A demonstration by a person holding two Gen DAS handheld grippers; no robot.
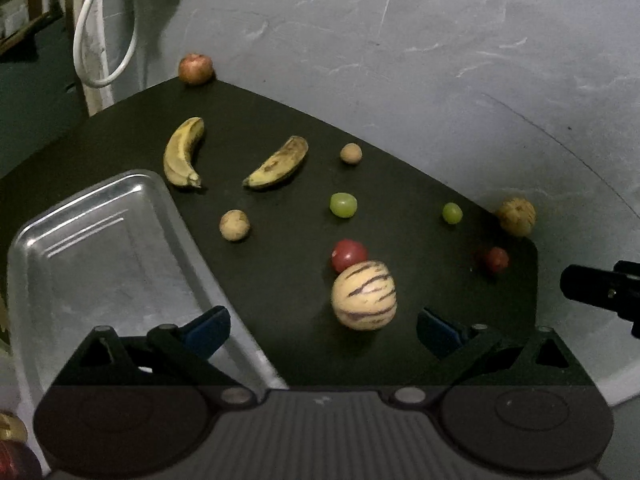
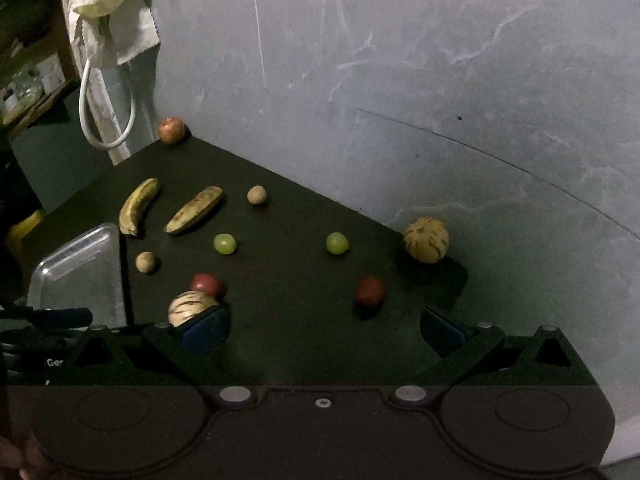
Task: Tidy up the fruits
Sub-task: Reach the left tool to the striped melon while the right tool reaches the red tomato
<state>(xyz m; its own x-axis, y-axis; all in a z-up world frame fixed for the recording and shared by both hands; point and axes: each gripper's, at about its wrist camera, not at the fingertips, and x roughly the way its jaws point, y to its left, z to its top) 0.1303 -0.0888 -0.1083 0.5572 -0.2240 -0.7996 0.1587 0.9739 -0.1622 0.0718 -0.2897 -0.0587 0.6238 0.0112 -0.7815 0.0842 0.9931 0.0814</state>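
Note:
Fruits lie scattered on a dark mat (image 1: 280,120) (image 2: 288,320). A striped yellow melon (image 1: 363,295) (image 2: 191,307) sits just ahead of my open left gripper (image 1: 322,330), with a red fruit (image 1: 348,255) (image 2: 206,284) touching its far side. Two bananas (image 1: 183,153) (image 1: 278,163), two green grapes (image 1: 343,205) (image 1: 452,213), small brown round fruits (image 1: 234,225) (image 1: 351,153), a second red fruit (image 2: 370,291) and a second striped melon (image 2: 425,239) lie farther out. An apple (image 1: 195,68) rests at the far corner. My right gripper (image 2: 324,330) is open above the mat's near edge.
A metal tray (image 1: 100,240) (image 2: 80,276) stands at the mat's left side. A grey wall (image 1: 400,40) rises behind the mat. A white cable (image 1: 100,40) and cloth hang at the far left. The right gripper's dark body (image 1: 600,288) shows at the left wrist view's right edge.

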